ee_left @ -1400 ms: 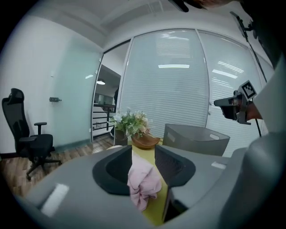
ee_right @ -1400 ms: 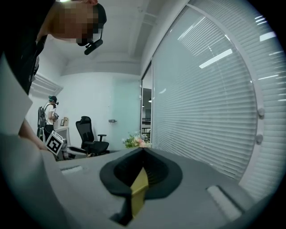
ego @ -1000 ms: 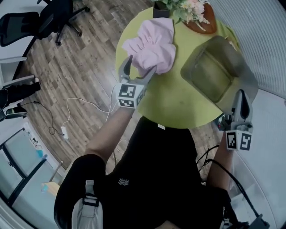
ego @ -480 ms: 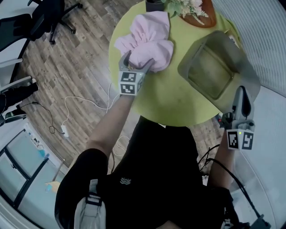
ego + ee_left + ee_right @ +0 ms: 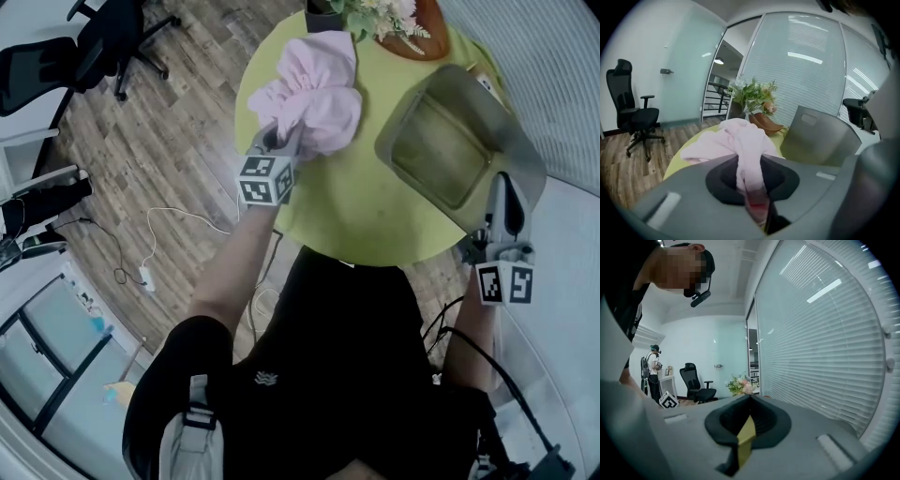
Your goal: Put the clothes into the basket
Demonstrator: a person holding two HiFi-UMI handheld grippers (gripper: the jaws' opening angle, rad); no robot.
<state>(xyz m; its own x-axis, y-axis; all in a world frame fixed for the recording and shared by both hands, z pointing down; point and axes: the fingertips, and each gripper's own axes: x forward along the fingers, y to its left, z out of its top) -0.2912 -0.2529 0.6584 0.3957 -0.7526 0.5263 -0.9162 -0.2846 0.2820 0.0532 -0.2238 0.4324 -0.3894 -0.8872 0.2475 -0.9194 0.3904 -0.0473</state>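
A crumpled pink garment [image 5: 314, 89] lies on the round yellow-green table [image 5: 375, 216], at its left side. My left gripper [image 5: 281, 141] is at the garment's near edge. Its jaws have just been closing, and in the left gripper view [image 5: 757, 201] they pinch a fold of the pink cloth [image 5: 743, 145]. The grey-olive basket [image 5: 412, 105] stands upright on the table's right side, with nothing visible inside. My right gripper [image 5: 502, 192] sits at the basket's near right corner. Its jaws [image 5: 745, 427] are together on a thin olive strip of the rim [image 5: 746, 437].
A vase of flowers [image 5: 375, 11] and a brown dish [image 5: 427, 33] stand at the table's far edge, just behind the garment. An office chair [image 5: 84, 56] and a white cable [image 5: 169, 220] are on the wooden floor to the left. Window blinds run along the right.
My left gripper has moved onto the pink garment's near edge and its wide jaws have come together on the cloth. The right gripper and the basket have stayed put.
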